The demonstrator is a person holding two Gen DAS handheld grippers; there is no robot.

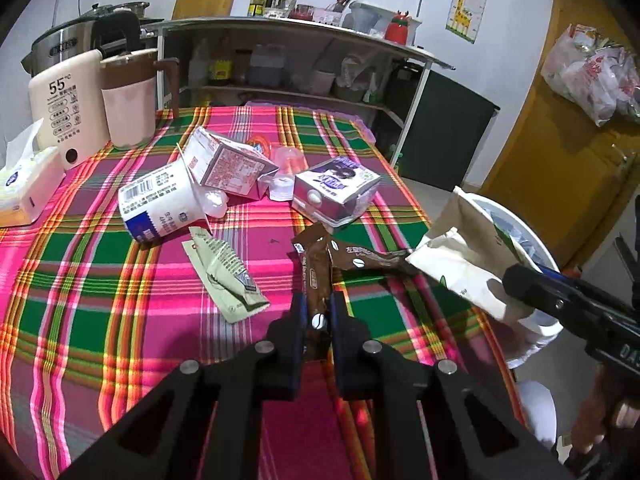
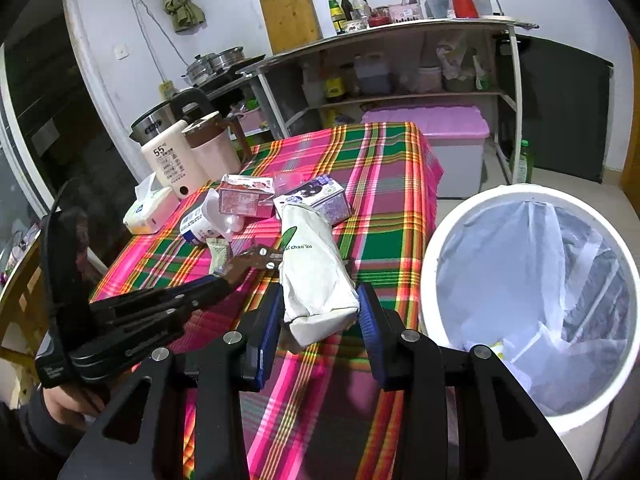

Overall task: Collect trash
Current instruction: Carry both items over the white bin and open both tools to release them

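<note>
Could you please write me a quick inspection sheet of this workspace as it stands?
Surface: plaid tablecloth covers the table.
Job's things: brown sachets, white paper bag, green sachet, yogurt cup, pink carton, purple carton; lined white bin beside the table.
Clutter: tissue box, kettle.
Grippers: left gripper shut on sachets; right gripper clamps bag.
Cables: wall cord.
Surroundings: kitchen shelf.

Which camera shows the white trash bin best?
The right wrist view: the white trash bin shows its whole rim and liner. The left wrist view catches only a sliver of it behind the held white bag.
</note>
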